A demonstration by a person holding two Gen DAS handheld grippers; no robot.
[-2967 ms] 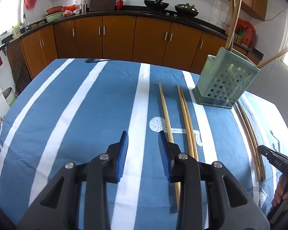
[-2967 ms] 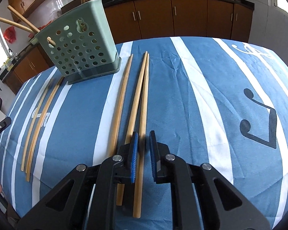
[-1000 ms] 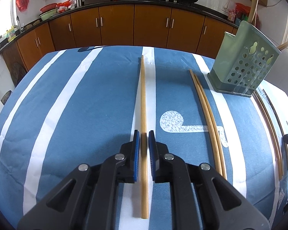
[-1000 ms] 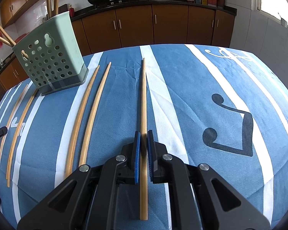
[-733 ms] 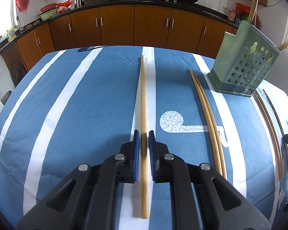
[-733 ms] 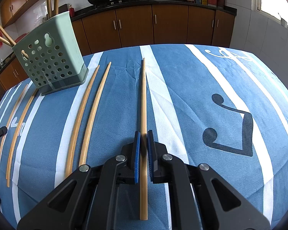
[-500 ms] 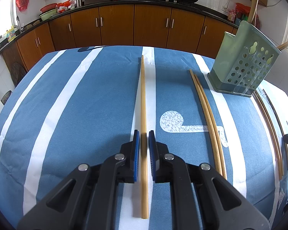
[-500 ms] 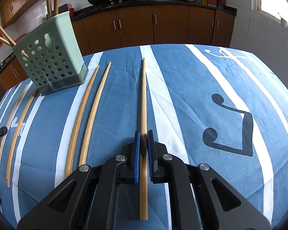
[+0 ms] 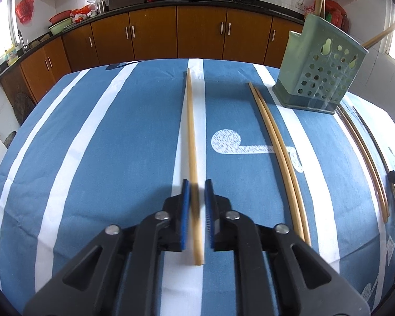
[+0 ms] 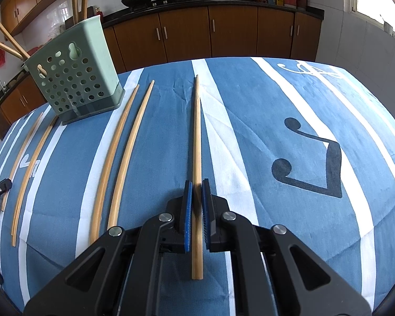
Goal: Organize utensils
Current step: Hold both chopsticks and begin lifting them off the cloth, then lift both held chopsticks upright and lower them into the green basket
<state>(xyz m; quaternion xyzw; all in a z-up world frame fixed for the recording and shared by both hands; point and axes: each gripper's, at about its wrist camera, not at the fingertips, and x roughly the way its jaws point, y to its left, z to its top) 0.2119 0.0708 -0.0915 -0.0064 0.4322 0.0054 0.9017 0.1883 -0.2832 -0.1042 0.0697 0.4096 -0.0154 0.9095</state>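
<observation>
Each hand-held gripper, left point(image 9: 196, 197) and right point(image 10: 196, 197), pinches a chopstick point(image 9: 191, 137) near its thick end. The other chopstick point(image 10: 197, 137) looks equally light, stiff and slippery, so the thick end seems the best place to hold.

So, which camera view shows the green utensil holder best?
The right wrist view: the green utensil holder stands whole, with the chopsticks inside it rising above the rim. In the left wrist view the holder sits near the right edge, slightly blurred, and one stick runs out of frame.
</observation>
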